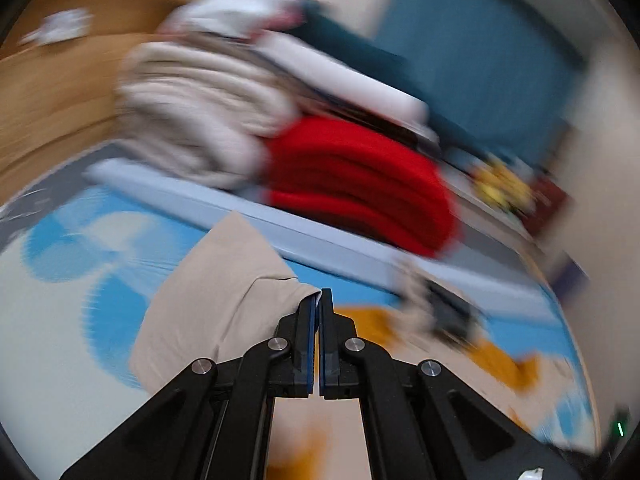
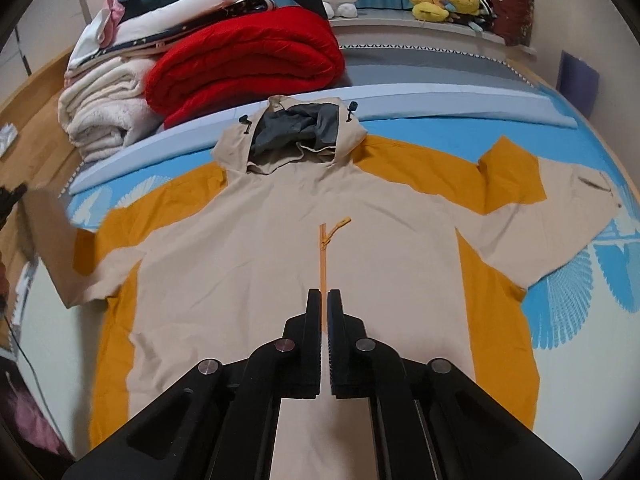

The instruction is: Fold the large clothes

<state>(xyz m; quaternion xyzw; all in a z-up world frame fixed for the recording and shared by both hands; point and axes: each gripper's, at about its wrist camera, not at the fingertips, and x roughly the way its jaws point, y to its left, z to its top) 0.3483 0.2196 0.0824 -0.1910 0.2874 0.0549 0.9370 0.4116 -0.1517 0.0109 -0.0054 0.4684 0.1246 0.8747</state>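
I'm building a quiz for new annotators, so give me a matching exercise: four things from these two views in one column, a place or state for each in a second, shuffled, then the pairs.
Things:
1. hooded jacket
2. red blanket
3. yellow plush toys
4. left gripper

Places or states:
A. on the ledge behind the bed
B. spread flat, hood away from the camera
C. shut on beige sleeve fabric
D. folded, beside the cream blanket

Pairs: 1-B, 2-D, 3-A, 4-C

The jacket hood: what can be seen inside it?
Inside the hood of the beige and orange jacket, only crumpled grey lining shows. Anything deeper is covered by those folds.
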